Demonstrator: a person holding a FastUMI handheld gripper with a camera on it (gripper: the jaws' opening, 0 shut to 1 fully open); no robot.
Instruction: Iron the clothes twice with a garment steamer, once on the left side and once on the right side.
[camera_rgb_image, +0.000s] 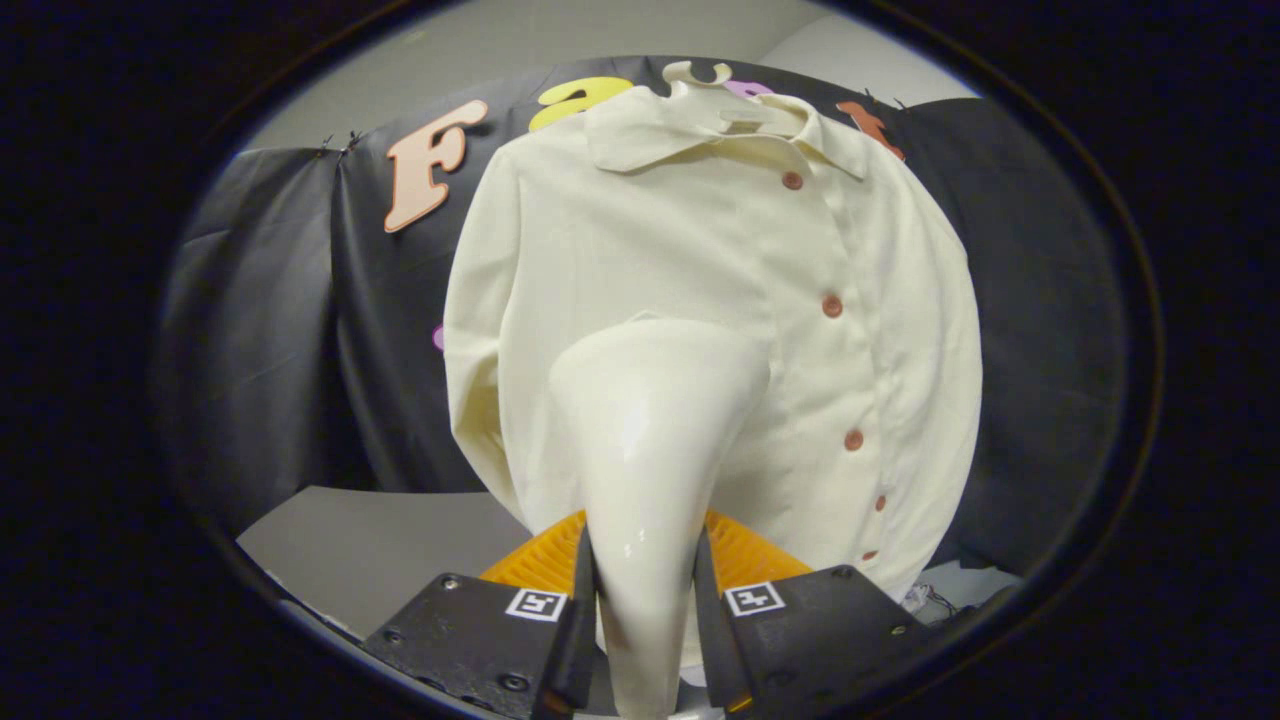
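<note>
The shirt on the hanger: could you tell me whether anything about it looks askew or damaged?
Nothing stands out. The shirt hangs buttoned on its hanger, no stains or tears visible. The gripper is shut on the steamer, whose head is at the shirt's front.

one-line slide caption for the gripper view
Tongs shut on the garment steamer, its head against the hanging cream shirt.

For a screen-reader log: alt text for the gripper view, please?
The gripper is shut on a cream garment steamer, whose head points at the shirt hanging on a hanger just ahead, left of its button row.
</note>
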